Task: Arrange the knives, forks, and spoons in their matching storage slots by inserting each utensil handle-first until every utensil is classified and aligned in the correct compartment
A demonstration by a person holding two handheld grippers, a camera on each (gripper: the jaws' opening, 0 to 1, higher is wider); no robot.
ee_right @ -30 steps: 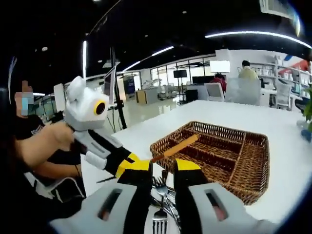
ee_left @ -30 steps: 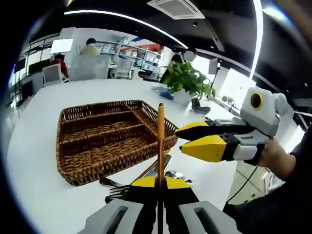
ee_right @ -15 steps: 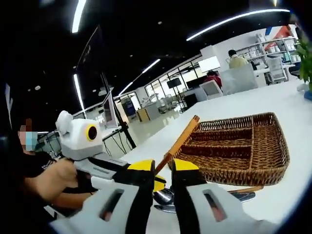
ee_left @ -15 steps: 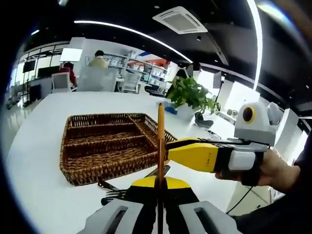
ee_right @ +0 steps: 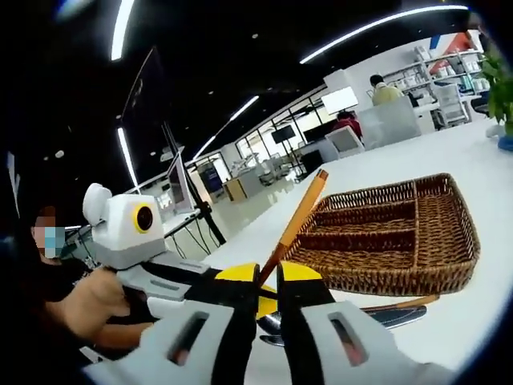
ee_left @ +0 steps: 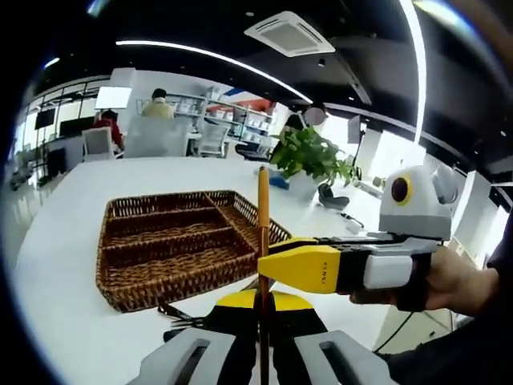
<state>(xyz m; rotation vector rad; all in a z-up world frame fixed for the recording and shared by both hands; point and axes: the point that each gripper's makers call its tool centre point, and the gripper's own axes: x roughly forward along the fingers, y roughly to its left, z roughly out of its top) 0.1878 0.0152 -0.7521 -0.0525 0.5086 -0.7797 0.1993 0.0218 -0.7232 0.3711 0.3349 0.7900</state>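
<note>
Since the earlier frames, the right claw has come in from the right side of the left gripper view until its yellow tips meet the wooden handle, where one second ago it was well apart from it and spread open. Now the left claw is clenched on the lower part of this utensil, which rises straight up between its jaws; I cannot tell if it is a knife, a fork or a spoon, because the working end is hidden. In the right gripper view the right claw has its jaws nearly together around the same handle, which leans up and to the right, and it seems to be gripping it, with the left claw just beside it, reaching in from the left. A person's hand holds the right gripper, and another hand holds the left one. The wicker tray, with its long compartments, stands on the white surface behind the handle, apart from both claws. Between the tray and the claws lie the other utensils in a loose heap, dark metal with wooden handles; in the right gripper view one of them lies just in front of the tray. A green plant stands farther back on the surface.
</note>
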